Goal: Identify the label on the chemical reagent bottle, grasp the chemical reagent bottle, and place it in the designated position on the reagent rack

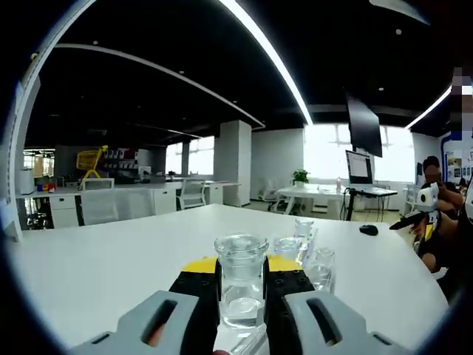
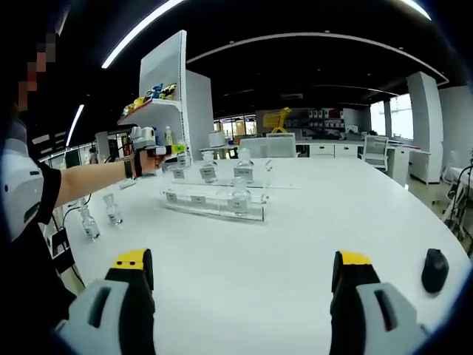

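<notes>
Left gripper view: jaws hide bottle (image 1: 240, 285) label

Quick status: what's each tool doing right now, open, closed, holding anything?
Left tool: closed on a clear glass reagent bottle, held upright above the white table.
Right tool: open, nothing between its jaws.

Right gripper (image 2: 240, 285) low over white table (image 2: 310, 229), jaws wide apart, nothing between. Clear rack (image 2: 214, 200) with small bottles ahead. Two bottles (image 2: 100, 214) left of it. Black mouse (image 2: 434, 271) at right.
</notes>
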`<control>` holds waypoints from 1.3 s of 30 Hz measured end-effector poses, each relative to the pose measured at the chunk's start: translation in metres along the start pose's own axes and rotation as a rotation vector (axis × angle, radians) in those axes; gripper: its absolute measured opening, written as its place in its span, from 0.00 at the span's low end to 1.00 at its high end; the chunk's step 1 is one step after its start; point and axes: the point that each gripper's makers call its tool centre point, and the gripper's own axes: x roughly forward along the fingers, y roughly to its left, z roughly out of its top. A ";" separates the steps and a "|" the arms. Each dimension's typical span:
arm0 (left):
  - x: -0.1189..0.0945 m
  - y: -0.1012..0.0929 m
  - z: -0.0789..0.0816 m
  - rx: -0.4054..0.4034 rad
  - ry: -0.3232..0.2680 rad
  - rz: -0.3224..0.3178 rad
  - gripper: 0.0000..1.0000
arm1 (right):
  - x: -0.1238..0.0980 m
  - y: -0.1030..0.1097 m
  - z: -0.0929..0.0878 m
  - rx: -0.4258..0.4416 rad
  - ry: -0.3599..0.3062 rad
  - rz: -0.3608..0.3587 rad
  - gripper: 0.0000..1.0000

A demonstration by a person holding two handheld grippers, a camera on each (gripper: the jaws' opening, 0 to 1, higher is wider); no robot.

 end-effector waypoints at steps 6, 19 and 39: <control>0.001 -0.003 -0.012 0.005 0.027 0.002 0.22 | -0.001 -0.001 -0.001 0.001 0.002 -0.002 0.97; -0.003 0.000 -0.027 -0.018 0.050 0.007 0.22 | -0.003 -0.003 -0.003 -0.007 0.008 -0.006 0.97; -0.007 -0.002 -0.037 0.022 0.047 -0.007 0.24 | -0.002 0.000 -0.006 -0.014 0.028 0.002 0.97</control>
